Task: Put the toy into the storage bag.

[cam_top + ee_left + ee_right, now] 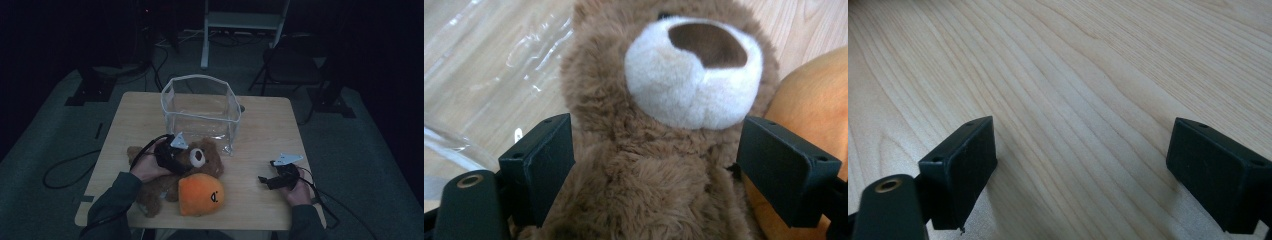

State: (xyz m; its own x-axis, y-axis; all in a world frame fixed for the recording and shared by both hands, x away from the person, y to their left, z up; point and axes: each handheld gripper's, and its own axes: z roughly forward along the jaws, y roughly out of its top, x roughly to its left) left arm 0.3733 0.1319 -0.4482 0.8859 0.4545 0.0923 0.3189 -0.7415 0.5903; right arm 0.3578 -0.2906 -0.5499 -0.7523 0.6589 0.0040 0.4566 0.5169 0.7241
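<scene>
Teddy bear [192, 167], brown plush, lying on back near front of desk [270, 135], head toward clear plastic bin [200, 107], just in front of it. Orange plush toy [200, 195] pressed against bear's side. High view: left gripper [172, 155] low over bear's chest, beside the muzzle; right gripper [272, 179] well apart on bare wood, resting in the hand.

Left gripper view: left gripper [656, 165] wide open, jaws either side of bear's [649, 165] body just below the white muzzle, fur bulging between the pads; pressing cannot be made out, so read as straddling, not clamped. Orange toy [809, 100] just beyond one jaw; crinkled bin wall [479, 75] behind.

Right gripper view: right gripper [1080, 170] open, nothing between jaws, bare desk [1073, 75] grain beneath.

Handling, as judged: light, soft, squashy; will give under the pads, so a shallow pinch of fur likely slips. Limbs and head will flop on lifting. Not fragile, not slick. Best hold across the torso or neck, deep, closing well in. Care not to catch the orange toy alongside.
</scene>
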